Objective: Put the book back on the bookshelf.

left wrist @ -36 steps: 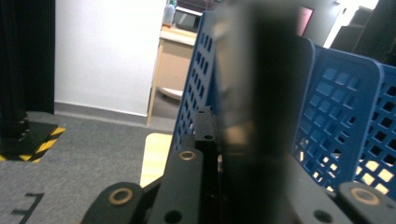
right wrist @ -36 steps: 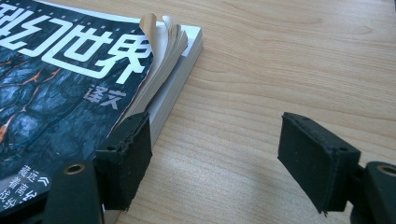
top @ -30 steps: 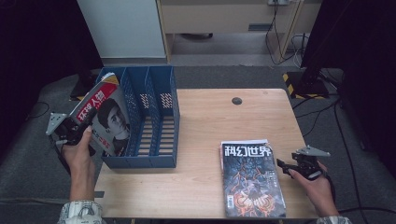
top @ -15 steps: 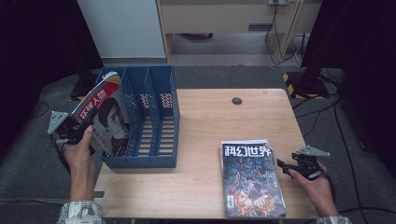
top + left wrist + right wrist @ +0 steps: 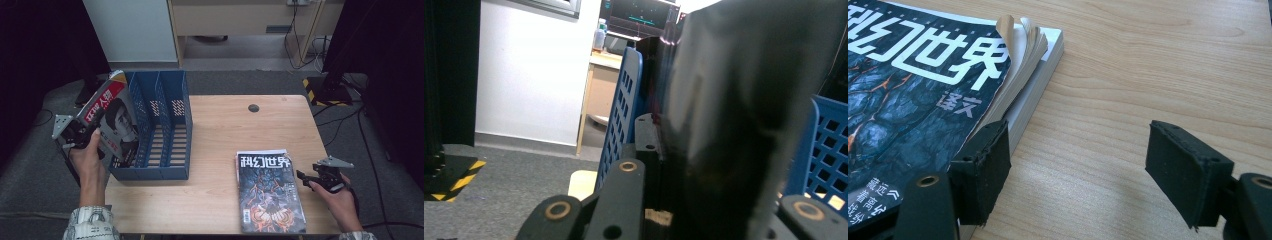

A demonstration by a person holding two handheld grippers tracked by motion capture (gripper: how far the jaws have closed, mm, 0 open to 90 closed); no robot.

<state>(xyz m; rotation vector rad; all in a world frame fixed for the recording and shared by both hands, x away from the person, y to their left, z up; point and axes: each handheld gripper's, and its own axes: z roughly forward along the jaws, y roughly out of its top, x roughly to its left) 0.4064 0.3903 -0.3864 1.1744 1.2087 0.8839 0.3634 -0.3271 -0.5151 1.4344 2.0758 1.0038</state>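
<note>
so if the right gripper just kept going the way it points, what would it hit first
Probably the magazine stack: the right gripper has its jaws open, and one pad already sits at the stack's edge. The other pad faces bare table, though depth is hard to judge.

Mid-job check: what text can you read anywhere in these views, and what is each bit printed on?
"科幻世界": large white title on the dark magazine lying on the table, also seen in the right gripper view.
"译文": small white print under that title.
"环球人物", roughly: white on the red band of the magazine held at the blue file rack; blurred, uncertain.
Other small cover print: unreadable.
</note>
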